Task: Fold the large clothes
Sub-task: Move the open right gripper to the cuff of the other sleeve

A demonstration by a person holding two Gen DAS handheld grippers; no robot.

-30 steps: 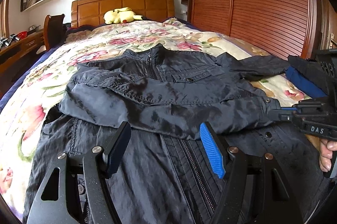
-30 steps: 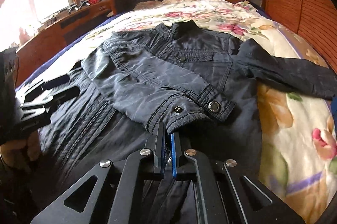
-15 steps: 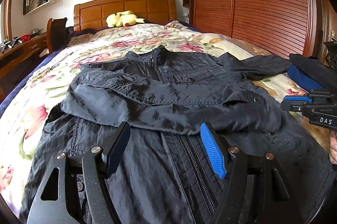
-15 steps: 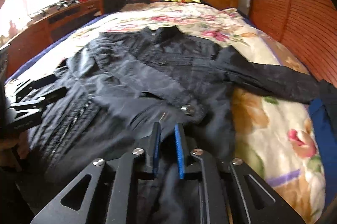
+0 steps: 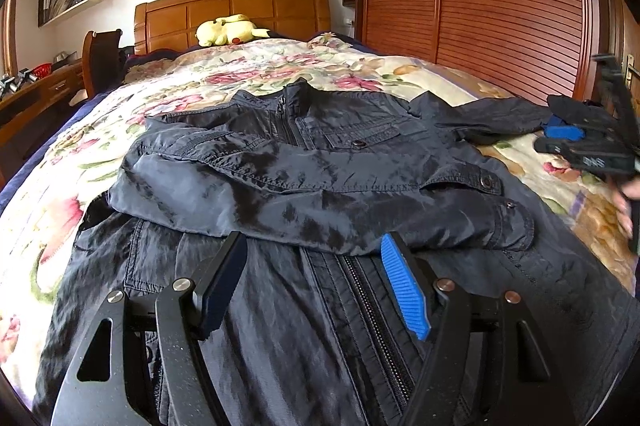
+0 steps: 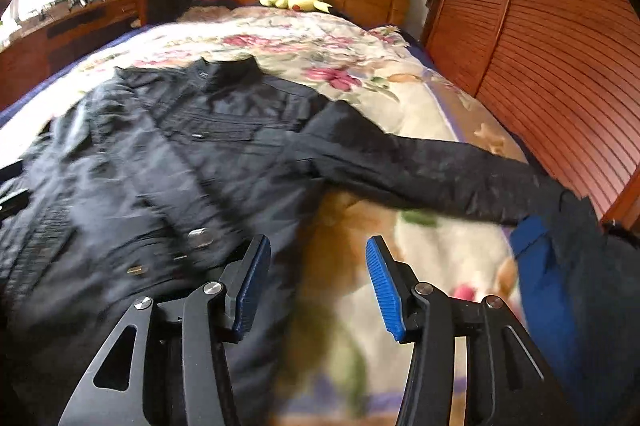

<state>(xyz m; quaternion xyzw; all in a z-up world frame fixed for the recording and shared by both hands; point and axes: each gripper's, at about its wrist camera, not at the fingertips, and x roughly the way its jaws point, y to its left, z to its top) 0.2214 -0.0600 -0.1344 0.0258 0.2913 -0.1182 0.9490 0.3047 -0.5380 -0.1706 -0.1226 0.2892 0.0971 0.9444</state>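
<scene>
Right now the dark jacket (image 5: 320, 186) lies front-up, zipped, across the near half of the floral bedspread (image 5: 248, 66), collar toward the far headboard (image 5: 232, 10), hem near the cameras. One sleeve (image 5: 304, 210) is already folded across the chest w/ its snap cuff (image 5: 508, 222) resting on the right side of the body. The other sleeve (image 6: 432, 178) stretches out flat to the right, its end reaching a blue-and-dark garment (image 6: 560, 266) at the bed edge.

Left gripper (image 5: 312, 282) hovers over the hem by the zip, jaws apart, nothing btwn them. Right gripper (image 6: 318, 282) has just been opening; pads are apart, nothing btwn them, only bedspread showing in the gap, just right of the jacket body. View there is blurred.

Handling, as a guess: thin, shiny, crinkly shell fabric, prob. light and fully limp, so it won't hold a crease alone and will sag from any single pinch point. Surface looks slick, so a flat pinch on plain cloth may slip. Better holds are the thicker stitched parts: cuff band, hem seam, shoulder seam, collar. Snaps and zip are hard lumps; avoid clamping on them. For the outstretched sleeve, taking it at or near the cuff end seems the best bet, then carrying it across the chest.
</scene>
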